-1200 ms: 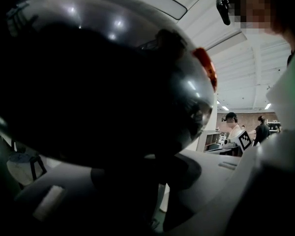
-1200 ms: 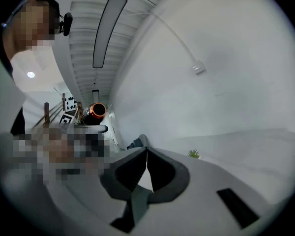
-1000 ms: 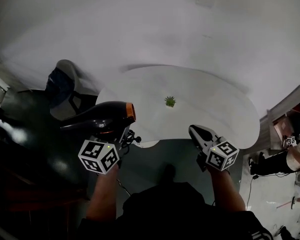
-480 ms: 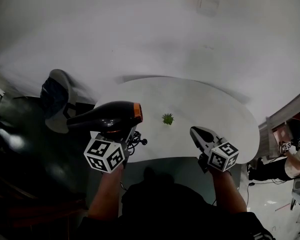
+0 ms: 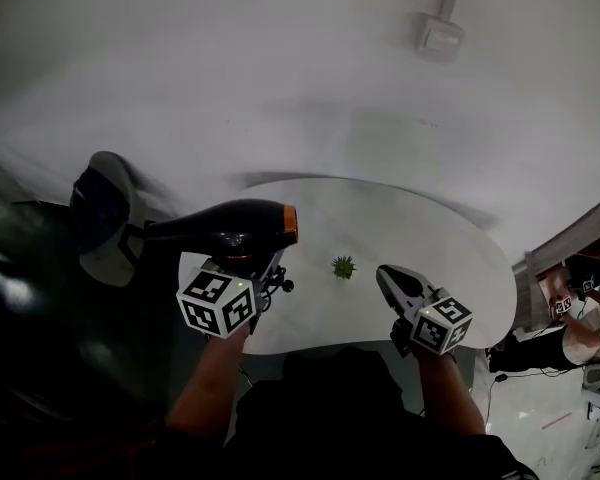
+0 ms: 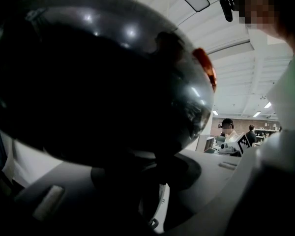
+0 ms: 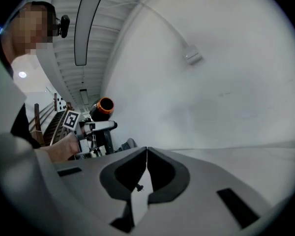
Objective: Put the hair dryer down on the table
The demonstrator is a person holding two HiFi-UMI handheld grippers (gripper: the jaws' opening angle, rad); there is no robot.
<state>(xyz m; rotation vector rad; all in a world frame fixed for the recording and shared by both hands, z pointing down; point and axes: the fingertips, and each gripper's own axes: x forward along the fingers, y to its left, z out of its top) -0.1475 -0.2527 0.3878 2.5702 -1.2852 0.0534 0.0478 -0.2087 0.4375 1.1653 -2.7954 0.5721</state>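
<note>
Gripping the dryer [image 5: 220, 232] by its handle, the left gripper [image 5: 250, 268] has its fingers partway closed, with the handle pinched between them. In the left gripper view the dryer's glossy black body fills most of the picture just above the jaws. In the head view the dryer is off the table [image 5: 430, 243], held over its edge at 9 o'clock. Its barrel lies roughly level and its orange-rimmed mouth faces 3 o'clock.

A small green plant [image 5: 343, 266] stands on the table, just past the dryer's mouth at 4 o'clock from it. The right gripper [image 5: 384, 274] hovers over the table's near edge, at 4 o'clock from the plant. Its fingers are pressed together with nothing between them, as its own view shows. That view also shows the dryer raised well above the tabletop, off at 10 o'clock.

A chair [image 5: 98, 218] sits beyond the table at 9 o'clock. A wall box [image 5: 441, 36] is mounted high at 1 o'clock.
</note>
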